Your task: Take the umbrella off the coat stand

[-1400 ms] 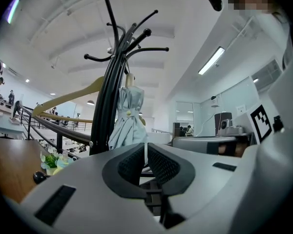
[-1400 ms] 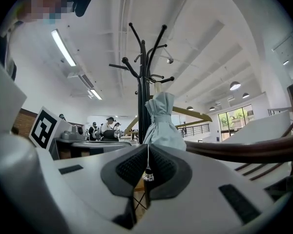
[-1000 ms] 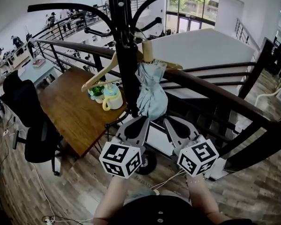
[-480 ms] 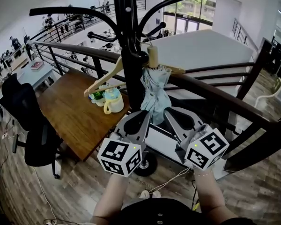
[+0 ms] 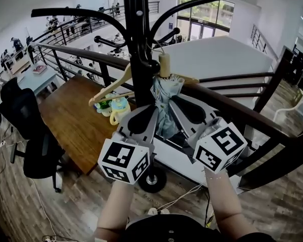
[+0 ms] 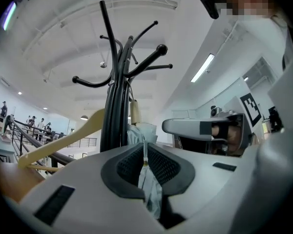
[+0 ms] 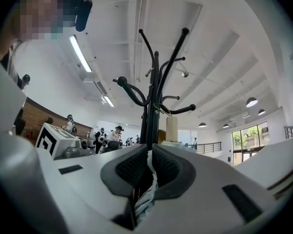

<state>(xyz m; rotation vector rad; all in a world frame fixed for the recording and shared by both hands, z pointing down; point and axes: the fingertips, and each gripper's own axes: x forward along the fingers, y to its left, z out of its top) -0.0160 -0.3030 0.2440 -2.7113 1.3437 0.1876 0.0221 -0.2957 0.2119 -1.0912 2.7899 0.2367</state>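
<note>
The left gripper (image 6: 144,156) and right gripper (image 7: 149,165) each have their fingers pinched on the folded pale-blue umbrella (image 5: 164,92), which hangs from the coat stand (image 5: 139,49). This looks like the unhooking step. Next, lift its handle clear of the hook.

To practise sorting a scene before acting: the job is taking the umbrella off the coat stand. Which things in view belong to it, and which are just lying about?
Belongs to the job: umbrella, coat stand, left gripper and right gripper, both shut on the umbrella.
Just lying about: wooden hanger, cup, table, office chair.
</note>
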